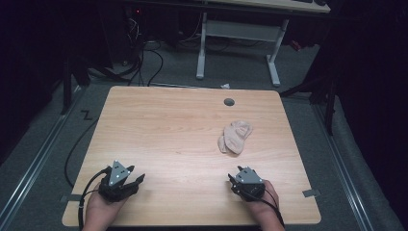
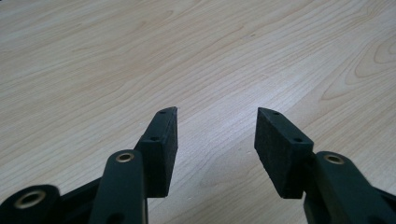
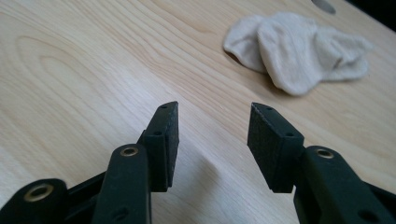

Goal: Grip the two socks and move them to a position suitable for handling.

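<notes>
Socks (image 1: 235, 136), a pale bundled pair, lay on the right half of the desk (image 1: 168, 130), just below a small grey grommet (image 1: 229, 102). Near the desk's front edge, the left gripper (image 2: 216, 122) had its jaws spread wide over bare wood, gripping nothing. The right gripper (image 3: 214, 116) pointed toward the socks with its jaws likewise apart and empty, well short of the fabric.

Cream socks (image 1: 235, 136), seemingly two, overlapping in limp heap, right half of table (image 1: 159, 125)
</notes>
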Demonstrator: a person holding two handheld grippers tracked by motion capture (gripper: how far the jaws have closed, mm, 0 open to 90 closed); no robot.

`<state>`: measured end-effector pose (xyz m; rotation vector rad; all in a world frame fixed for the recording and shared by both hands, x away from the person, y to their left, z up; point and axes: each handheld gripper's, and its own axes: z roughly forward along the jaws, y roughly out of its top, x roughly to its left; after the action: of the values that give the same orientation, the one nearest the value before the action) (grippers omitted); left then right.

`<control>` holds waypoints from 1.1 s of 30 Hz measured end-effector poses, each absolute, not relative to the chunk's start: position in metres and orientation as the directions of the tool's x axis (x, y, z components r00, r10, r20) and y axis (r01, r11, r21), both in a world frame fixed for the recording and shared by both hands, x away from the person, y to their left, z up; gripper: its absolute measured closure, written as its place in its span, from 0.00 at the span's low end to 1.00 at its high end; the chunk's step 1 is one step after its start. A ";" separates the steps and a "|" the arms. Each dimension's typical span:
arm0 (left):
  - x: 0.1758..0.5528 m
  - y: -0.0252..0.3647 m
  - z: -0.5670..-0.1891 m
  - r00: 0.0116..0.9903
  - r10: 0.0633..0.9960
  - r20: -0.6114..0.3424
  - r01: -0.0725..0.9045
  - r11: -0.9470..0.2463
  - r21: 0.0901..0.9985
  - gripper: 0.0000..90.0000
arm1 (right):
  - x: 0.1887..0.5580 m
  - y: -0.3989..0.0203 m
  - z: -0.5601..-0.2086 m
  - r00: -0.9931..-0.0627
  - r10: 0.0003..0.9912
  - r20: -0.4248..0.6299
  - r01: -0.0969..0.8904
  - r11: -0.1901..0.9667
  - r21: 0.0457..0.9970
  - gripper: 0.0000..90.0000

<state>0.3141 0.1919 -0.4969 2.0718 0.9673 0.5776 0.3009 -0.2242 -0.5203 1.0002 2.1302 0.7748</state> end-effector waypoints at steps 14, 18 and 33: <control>0.315 0.190 -0.496 0.611 0.789 0.073 0.437 -0.412 0.799 0.55 | 0.299 -0.231 -0.521 -0.499 0.825 -0.266 0.446 0.507 0.738 0.59; 0.314 0.191 -0.495 0.609 0.790 0.068 0.428 -0.400 0.811 0.55 | 0.301 -0.232 -0.520 -0.500 0.829 -0.252 0.449 0.497 0.743 0.60; 0.315 0.191 -0.498 0.617 0.786 0.033 0.439 -0.379 0.815 0.55 | 0.340 -0.236 -0.503 -0.479 0.869 -0.122 0.485 0.377 0.789 0.56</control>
<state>0.3153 0.1914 -0.4979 2.0237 0.9629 0.5400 0.3404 -0.2356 -0.5034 1.1622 2.1102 0.9512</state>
